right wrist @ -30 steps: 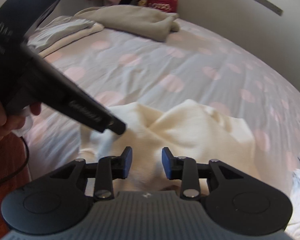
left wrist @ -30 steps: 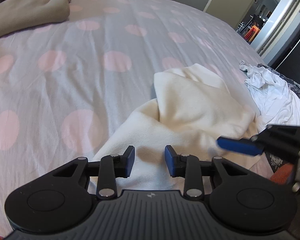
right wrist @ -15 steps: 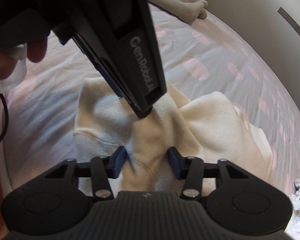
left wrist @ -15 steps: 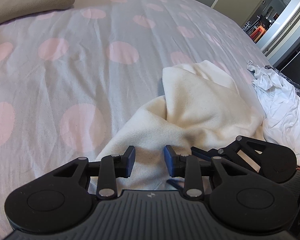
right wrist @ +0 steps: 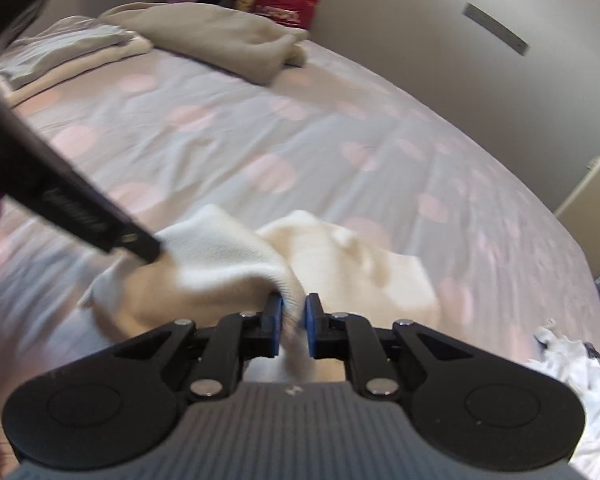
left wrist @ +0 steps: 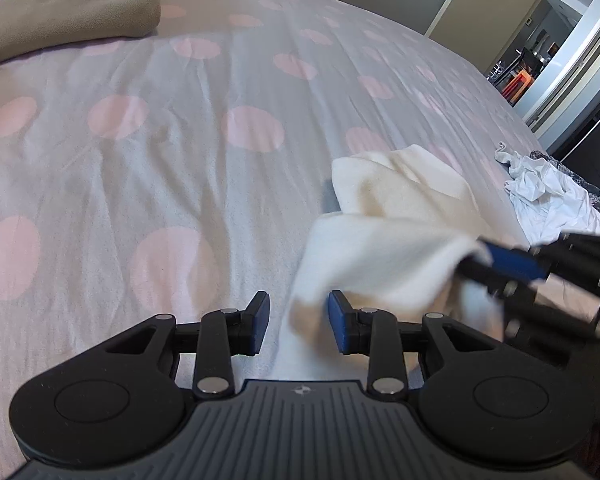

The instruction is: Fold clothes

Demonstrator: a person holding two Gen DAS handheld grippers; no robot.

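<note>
Right claw (right wrist: 293, 322) pinching a bunched edge of the cream garment (right wrist: 340, 256), jaws just drawn together on the cloth, fabric visibly squeezed between the blue pads. Left claw (left wrist: 299, 322) spread apart, with a hanging fold of the same garment lying between the pads but not pressed; nothing gripped there. In the left wrist view, right claw (left wrist: 500, 264) seen from the side, lifting that edge clear of the bed (left wrist: 180, 140) so the cloth drapes down toward the left claw.

Cream garment rumpled near the foot-side edge of the bed, partly raised, the rest heaped on the spotted sheet. Judged stage: only the first grasp of this piece, no crease or flat layout yet; spreading out, smoothing and every fold presumably still to come.

Farther out, a beige garment (right wrist: 228, 40) folded near the head of the bed, and beside it a pale folded stack (right wrist: 68, 52), likely finished pieces. To the right, a crumpled white garment (left wrist: 548, 196) lying unfolded, apparently still waiting.

No basket, box or drawer in sight; clothes resting straight on the bed. Soft toys and a red packet (right wrist: 288, 4) against the far wall, contents impossible to tell.
</note>
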